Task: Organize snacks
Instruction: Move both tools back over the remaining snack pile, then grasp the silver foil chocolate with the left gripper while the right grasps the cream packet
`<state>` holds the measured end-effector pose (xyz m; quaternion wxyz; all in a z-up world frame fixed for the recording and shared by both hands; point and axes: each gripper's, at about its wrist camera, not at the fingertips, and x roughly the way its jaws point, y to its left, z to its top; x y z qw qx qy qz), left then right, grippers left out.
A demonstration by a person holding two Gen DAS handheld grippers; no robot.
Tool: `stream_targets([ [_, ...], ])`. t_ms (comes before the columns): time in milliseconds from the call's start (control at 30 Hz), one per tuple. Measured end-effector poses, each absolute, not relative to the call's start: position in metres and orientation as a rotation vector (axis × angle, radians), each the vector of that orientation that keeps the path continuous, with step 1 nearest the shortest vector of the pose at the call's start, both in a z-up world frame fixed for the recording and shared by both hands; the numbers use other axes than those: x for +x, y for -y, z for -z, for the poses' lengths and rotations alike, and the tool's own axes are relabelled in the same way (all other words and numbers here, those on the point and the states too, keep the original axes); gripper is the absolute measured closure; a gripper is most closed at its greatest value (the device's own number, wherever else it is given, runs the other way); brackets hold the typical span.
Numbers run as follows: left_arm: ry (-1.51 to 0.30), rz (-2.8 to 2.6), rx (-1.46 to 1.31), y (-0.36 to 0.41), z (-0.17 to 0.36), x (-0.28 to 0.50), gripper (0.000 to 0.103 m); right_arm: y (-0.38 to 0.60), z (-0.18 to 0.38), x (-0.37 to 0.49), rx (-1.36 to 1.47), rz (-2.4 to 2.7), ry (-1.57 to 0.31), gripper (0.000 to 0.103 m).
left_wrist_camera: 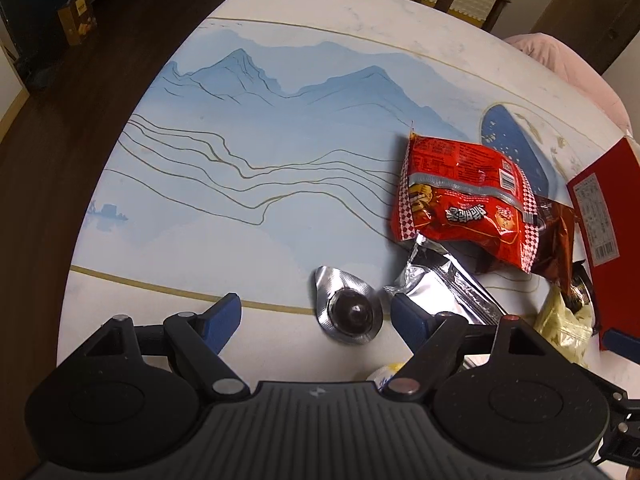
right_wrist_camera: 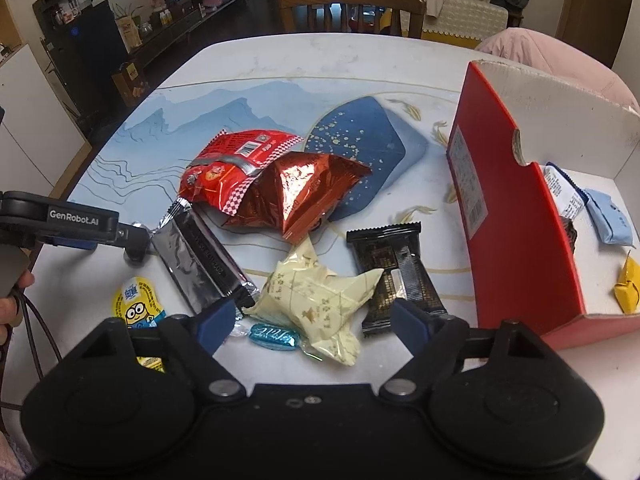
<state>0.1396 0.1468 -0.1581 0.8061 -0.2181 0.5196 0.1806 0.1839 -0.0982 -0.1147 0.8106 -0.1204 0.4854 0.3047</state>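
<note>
Snacks lie loose on the table. My left gripper (left_wrist_camera: 316, 314) is open, its jaws either side of a foil cup with a dark dome (left_wrist_camera: 350, 312). A silver bar pack (left_wrist_camera: 448, 284) and a red snack bag (left_wrist_camera: 464, 196) lie to its right. My right gripper (right_wrist_camera: 312, 320) is open and empty above a cream pouch (right_wrist_camera: 320, 296). Near it lie a blue candy (right_wrist_camera: 274, 336), a black bar pack (right_wrist_camera: 396, 276), a copper foil bag (right_wrist_camera: 304, 192), the red bag (right_wrist_camera: 232, 168), the silver pack (right_wrist_camera: 200, 260) and a yellow cartoon cup (right_wrist_camera: 138, 304). The left gripper shows at the left edge (right_wrist_camera: 132, 240).
A red open box (right_wrist_camera: 516, 232) stands at the right with a light blue pouch (right_wrist_camera: 608, 216) and a yellow candy (right_wrist_camera: 628, 284) inside; it also shows in the left wrist view (left_wrist_camera: 604, 216). A wooden chair (right_wrist_camera: 352, 4) stands beyond the table's far edge. A pink cushion (right_wrist_camera: 552, 56) lies at the far right.
</note>
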Motion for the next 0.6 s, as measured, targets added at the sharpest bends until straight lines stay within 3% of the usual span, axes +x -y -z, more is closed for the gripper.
stream_targets([
  [300, -1.115, -0.414, -0.382, -0.132, 0.159, 0.143, 0.028, 0.092, 0.124, 0.188, -0.254, -0.638, -1.068, 0.029],
  [600, -1.101, -0.394, -0.295, -0.119, 0.157, 0.144, 0.051, 0.087, 0.128, 0.185, -0.274, -0.644, -1.055, 0.043],
])
